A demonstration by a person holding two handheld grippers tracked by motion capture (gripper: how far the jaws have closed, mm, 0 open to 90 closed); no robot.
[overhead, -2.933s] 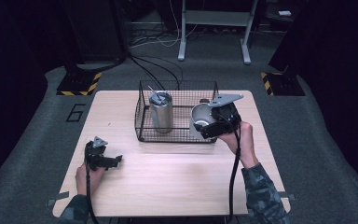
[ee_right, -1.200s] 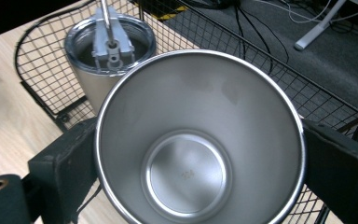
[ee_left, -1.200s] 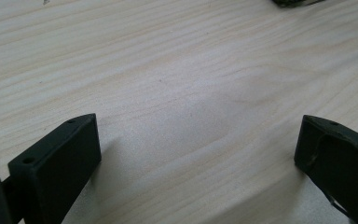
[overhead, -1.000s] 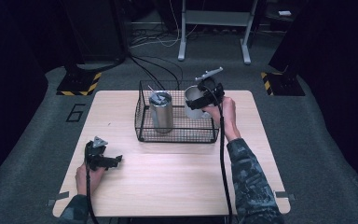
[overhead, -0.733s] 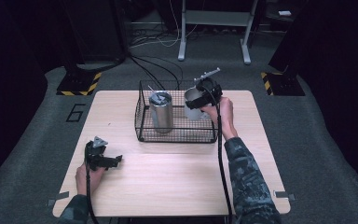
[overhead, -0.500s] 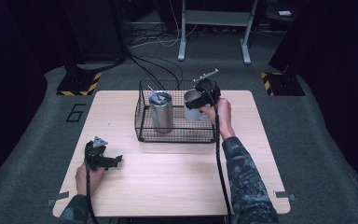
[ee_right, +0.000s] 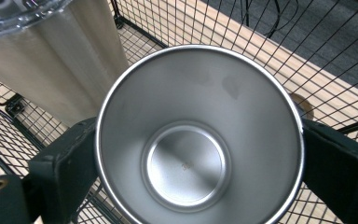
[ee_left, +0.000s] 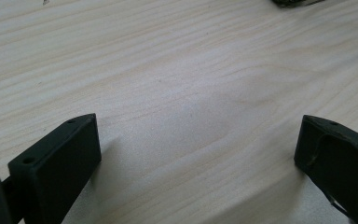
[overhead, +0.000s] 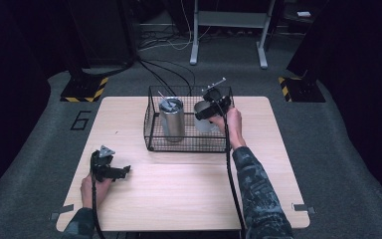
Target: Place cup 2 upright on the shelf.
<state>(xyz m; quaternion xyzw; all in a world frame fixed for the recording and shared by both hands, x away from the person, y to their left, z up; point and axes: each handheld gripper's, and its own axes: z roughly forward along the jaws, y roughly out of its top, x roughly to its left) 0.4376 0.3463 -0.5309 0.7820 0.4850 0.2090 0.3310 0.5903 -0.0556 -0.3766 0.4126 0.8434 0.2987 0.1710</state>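
The big wooden table (overhead: pixel 189 194) had a wire basket (overhead: pixel 151 132) on it. A tall metal cup with a lid (overhead: pixel 172 119) stood inside the basket. Beside it was a shiny metal cup (ee_right: pixel 198 135), open side up. The right gripper (overhead: pixel 208 110) squeezed that cup between its two jaws, inside the basket. The left gripper (overhead: pixel 110 171) sat on the table with its jaws wide apart, holding nothing.

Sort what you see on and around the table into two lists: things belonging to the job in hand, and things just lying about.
In the job:
- open steel cup, clamped between the right gripper jaws
- black wire basket
- tall steel tumbler with clear lid, standing in the basket

Lying about:
- left gripper, open on the wooden table
- black floor cables
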